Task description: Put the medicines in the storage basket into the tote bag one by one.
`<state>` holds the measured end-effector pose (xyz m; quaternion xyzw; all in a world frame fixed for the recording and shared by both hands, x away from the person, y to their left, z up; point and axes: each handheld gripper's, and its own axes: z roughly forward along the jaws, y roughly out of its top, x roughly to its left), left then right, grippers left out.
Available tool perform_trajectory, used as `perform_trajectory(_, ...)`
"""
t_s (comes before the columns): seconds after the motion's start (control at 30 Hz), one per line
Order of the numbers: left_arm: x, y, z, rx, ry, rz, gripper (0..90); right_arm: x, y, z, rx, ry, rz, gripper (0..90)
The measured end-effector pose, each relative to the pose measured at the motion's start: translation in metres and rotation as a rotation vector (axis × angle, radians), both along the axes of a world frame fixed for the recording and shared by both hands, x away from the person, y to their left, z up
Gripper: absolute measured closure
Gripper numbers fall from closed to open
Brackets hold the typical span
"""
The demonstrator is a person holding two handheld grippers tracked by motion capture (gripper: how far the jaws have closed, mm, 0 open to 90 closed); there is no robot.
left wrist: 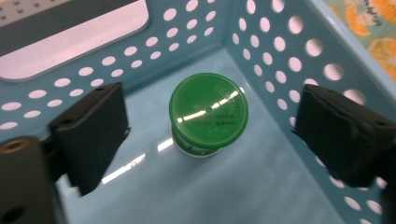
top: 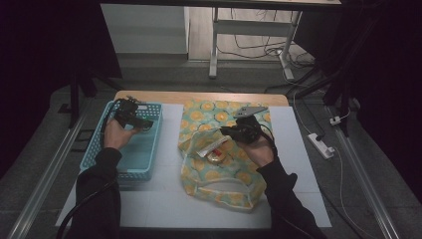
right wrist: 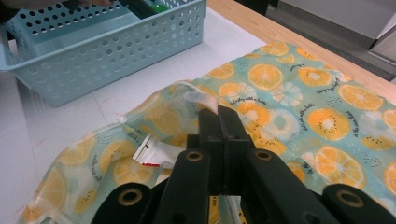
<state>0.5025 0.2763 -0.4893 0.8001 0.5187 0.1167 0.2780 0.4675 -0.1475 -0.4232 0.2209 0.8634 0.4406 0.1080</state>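
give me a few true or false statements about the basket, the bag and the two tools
1. The green-lidded bottle stands inside the blue basket. True.
2. The left tool grips the bottle. False: its jaws stand apart on either side of it, not touching.
3. The right tool is shut on the rim of the orange-print bag. True.
4. The bag lies inside the basket. False: it lies on the table beside it.
5. A white packet shows inside the bag's mouth. True.

Right tool — clamped on citrus-print bag rim.
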Motion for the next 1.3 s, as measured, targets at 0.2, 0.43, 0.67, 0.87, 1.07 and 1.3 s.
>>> perform_trajectory(0.2, 0.005, -0.002, -0.004, 0.007, 0.039, 0.0, 30.2, 0.0, 0.0, 0.0, 0.0, -0.001, 0.0, 89.9)
perform_trajectory(0.43, 0.006, -0.001, -0.006, -0.002, 0.073, 0.006, 49.6, 0.0, 0.0, -0.001, -0.002, 0.001, 0.0, 89.9)
perform_trajectory(0.67, 0.004, -0.002, -0.003, 0.008, 0.087, 0.029, 51.2, 0.0, 0.0, -0.001, -0.004, 0.001, 0.001, 89.9)
perform_trajectory(0.87, -0.001, -0.001, 0.005, -0.003, 0.07, 0.023, 51.3, 0.001, 0.0, -0.001, 0.0, -0.001, -0.001, 89.9)
perform_trajectory(1.07, -0.009, 0.0, 0.015, -0.013, 0.055, 0.013, 51.3, 0.0, 0.001, -0.001, 0.001, -0.002, 0.0, 89.9)
perform_trajectory(1.3, -0.017, 0.0, 0.023, -0.027, 0.043, -0.002, 51.3, -0.001, 0.001, -0.001, -0.004, -0.001, 0.003, 89.9)
